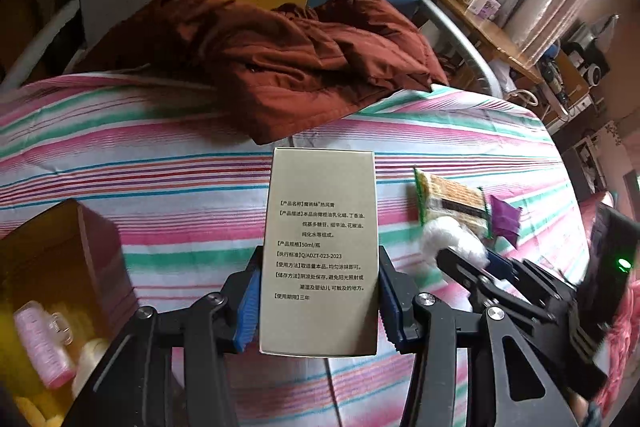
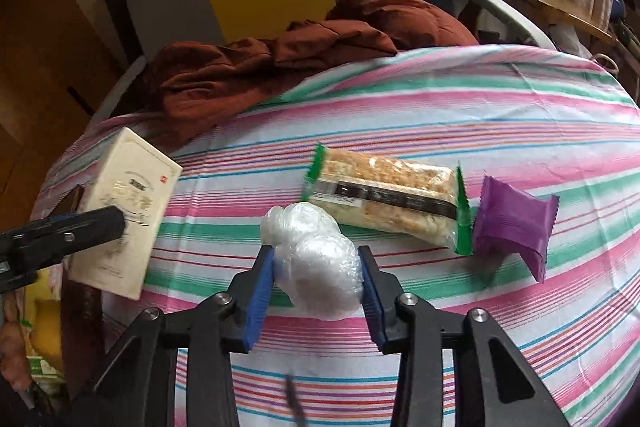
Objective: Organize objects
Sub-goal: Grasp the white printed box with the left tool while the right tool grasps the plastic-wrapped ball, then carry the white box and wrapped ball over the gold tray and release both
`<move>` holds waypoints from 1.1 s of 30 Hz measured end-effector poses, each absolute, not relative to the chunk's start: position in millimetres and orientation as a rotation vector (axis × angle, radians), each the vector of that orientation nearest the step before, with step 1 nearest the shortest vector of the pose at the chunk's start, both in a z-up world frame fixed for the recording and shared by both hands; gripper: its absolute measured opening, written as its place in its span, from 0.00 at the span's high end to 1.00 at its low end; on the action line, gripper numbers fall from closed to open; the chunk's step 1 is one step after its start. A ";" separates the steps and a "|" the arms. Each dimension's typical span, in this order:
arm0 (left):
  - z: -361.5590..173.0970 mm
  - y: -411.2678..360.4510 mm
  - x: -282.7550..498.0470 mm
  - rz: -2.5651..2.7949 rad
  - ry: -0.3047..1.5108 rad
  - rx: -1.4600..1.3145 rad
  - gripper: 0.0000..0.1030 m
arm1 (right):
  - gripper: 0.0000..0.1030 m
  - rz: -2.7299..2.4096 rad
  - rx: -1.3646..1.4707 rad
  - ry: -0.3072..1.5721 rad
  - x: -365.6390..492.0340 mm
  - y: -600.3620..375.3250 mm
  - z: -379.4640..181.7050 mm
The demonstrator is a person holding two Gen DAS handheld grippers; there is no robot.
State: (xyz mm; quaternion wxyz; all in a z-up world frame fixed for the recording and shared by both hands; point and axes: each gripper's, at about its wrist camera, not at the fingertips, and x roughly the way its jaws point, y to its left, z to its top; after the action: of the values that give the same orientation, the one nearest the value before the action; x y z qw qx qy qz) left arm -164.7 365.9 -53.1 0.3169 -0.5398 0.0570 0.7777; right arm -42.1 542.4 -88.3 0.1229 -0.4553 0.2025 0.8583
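Note:
My left gripper (image 1: pixel 318 297) is shut on a beige carton (image 1: pixel 320 251) with printed Chinese text, held upright above the striped bed; the carton also shows in the right wrist view (image 2: pixel 120 215). My right gripper (image 2: pixel 318 281) is shut on a crumpled clear plastic bag (image 2: pixel 316 259), seen as a white wad in the left wrist view (image 1: pixel 452 239). A green-edged snack pack (image 2: pixel 384 199) and a purple sachet (image 2: pixel 512 223) lie on the sheet beyond the right gripper.
An open brown box (image 1: pixel 60 267) at the left holds a pink hair roller (image 1: pixel 44 343) and yellow items. A rust-brown jacket (image 1: pixel 280 59) lies at the bed's far end. A wooden shelf (image 1: pixel 492 31) with boxes stands at the right.

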 end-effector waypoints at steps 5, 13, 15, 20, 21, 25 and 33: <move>-13.4 332.7 -148.2 2.063 0.097 -1.319 0.51 | 0.61 2.589 -1.273 0.589 -36.7 533.3 -73.1; 48.7 219.9 -133.6 2.177 -0.031 -1.192 0.51 | 0.61 2.644 -1.216 0.537 -29.2 520.5 -56.7; 54.2 186.7 -132.4 2.224 -0.066 -1.174 0.51 | 0.61 2.638 -1.209 0.550 -27.6 518.2 -54.5; 46.1 93.4 -134.2 2.374 -0.174 -1.188 0.51 | 0.61 2.694 -1.187 0.561 -22.2 495.4 -38.8; 40.8 79.8 -135.1 2.396 -0.193 -1.201 0.51 | 0.61 2.709 -1.192 0.557 -22.1 486.5 -35.6; 12.3 34.0 -136.1 2.444 -0.283 -1.271 0.51 | 0.61 2.781 -1.206 0.546 -25.5 443.6 -22.9; -25.6 0.5 -132.4 2.455 -0.421 -1.305 0.51 | 0.61 3.008 -1.227 0.538 -45.2 333.0 3.2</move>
State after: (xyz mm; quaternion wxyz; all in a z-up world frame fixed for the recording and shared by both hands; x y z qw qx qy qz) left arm -132.4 0.5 -25.6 0.1642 -0.4578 -0.1476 0.8612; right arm -45.2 333.0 3.2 -0.0755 -0.3715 0.1630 0.9109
